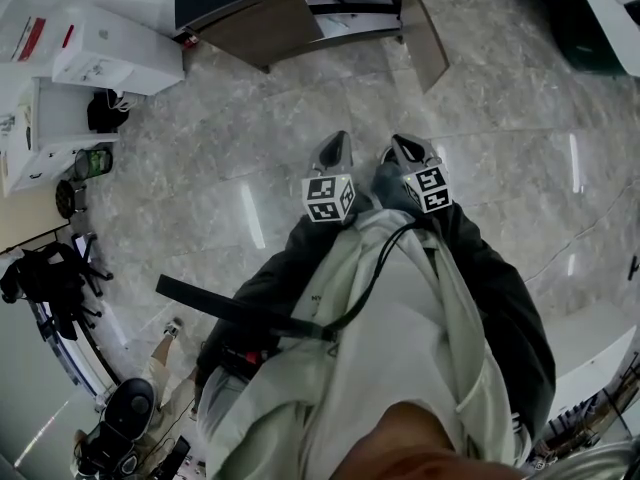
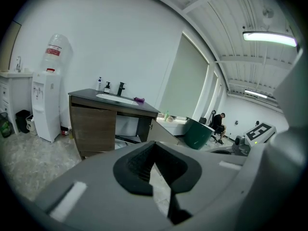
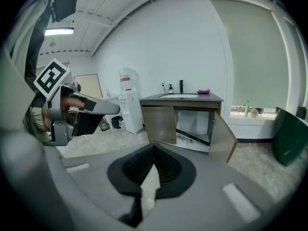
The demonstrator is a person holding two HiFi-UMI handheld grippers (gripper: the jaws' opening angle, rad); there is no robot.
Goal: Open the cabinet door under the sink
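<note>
Both tools hang close before the person's chest, the left tool (image 1: 338, 148) and the right tool (image 1: 405, 150) side by side, each with its jaws pinched together on nothing. Well ahead across the floor (image 1: 300, 168) stands the one cabinet (image 3: 183, 103) under the sink (image 3: 179, 96). It has two doors: the right door (image 1: 425, 33) stands swung out, roughly in line with the nearer right tool, and the left door (image 1: 265, 28) looks about shut, ahead and left of the left tool.

Floor (image 1: 300, 128) glossy, marble-look stone. Cabinet door (image 3: 223, 136) matt brown wood grain. My left tool (image 2: 154, 150), right tool (image 3: 154, 150): matt grey plastic.
</note>
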